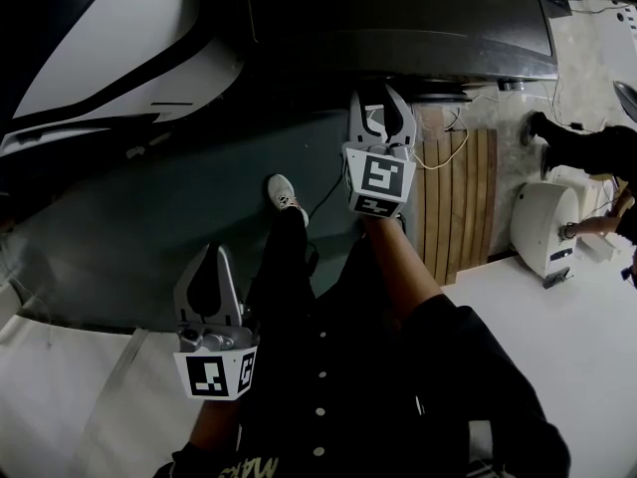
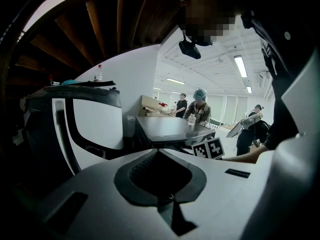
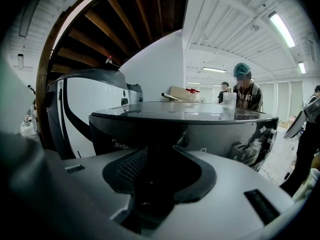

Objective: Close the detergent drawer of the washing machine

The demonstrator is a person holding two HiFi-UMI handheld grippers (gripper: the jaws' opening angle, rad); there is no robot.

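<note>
Washing machine (image 1: 398,18) fills the upper centre of the head view. It is a dark, boxy body with a smooth flat top and a rounded front edge. In the right gripper view the machine (image 3: 200,129) sits at mid-frame, glossy enough to mirror the room, with a pale brand mark at the lower left of its front. In the head view its front faces down the frame toward the person. The front edge, its long side here, runs across the frame from left to right. The detergent drawer cannot be picked out on that dark front in any view.

At the upper left of the head view stands a white appliance (image 1: 109,38), hard-shelled and smooth, crossed by a curved black band. At the lower left the left gripper (image 1: 212,252), of white plastic, has its jaws brought together with the tips meeting and nothing between them. It is well apart from the machine.

Near the centre a pale shoe (image 1: 284,192) rests on the dull grey-green floor (image 1: 119,217). Just right of centre the right gripper (image 1: 380,98) points up the frame, close to the machine's front edge. Its jaws are spread and clasp nothing, and whether the tips touch the machine cannot be told.

Further right lies a slatted wooden board (image 1: 468,197), and beyond it a white rounded casing (image 1: 537,222).
</note>
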